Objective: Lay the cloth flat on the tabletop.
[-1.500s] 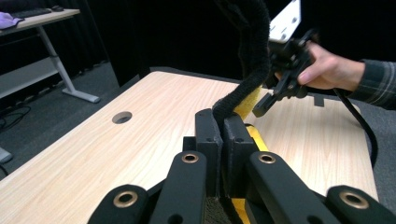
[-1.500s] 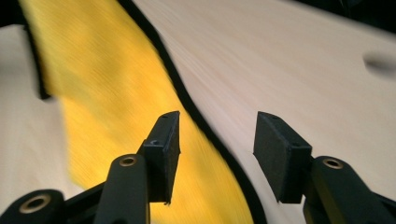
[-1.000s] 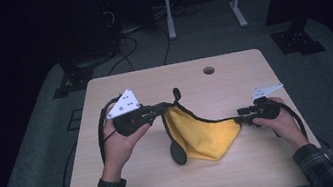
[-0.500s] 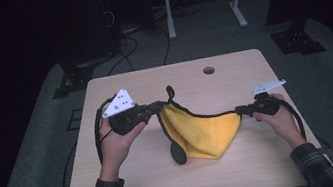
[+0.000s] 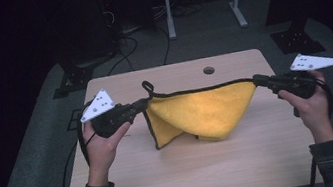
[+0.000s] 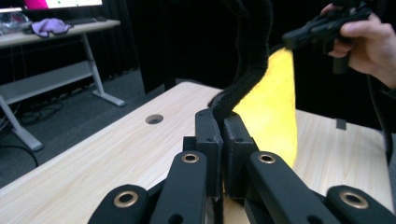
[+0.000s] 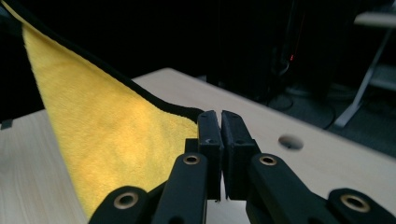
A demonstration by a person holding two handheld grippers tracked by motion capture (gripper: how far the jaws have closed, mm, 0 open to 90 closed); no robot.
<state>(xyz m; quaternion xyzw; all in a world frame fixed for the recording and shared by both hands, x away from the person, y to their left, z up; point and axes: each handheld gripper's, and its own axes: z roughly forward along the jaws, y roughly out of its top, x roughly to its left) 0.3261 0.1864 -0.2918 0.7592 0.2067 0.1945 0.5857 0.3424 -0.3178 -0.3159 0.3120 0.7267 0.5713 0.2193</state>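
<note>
Fingers [image 5: 142,106] clamped along cloth [image 5: 203,113] hem

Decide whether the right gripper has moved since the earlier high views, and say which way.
Yes. The right gripper, shut on the yellow cloth, has gone outward past the table's right edge and upward, pulling the cloth's top hem taut.

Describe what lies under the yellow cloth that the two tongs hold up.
Bare wooden table lies under the yellow cloth, whose lower folds sag onto it. Whatever sits beneath those folds is covered. Left tongs and right tongs pinch its black-trimmed top edge.
</note>
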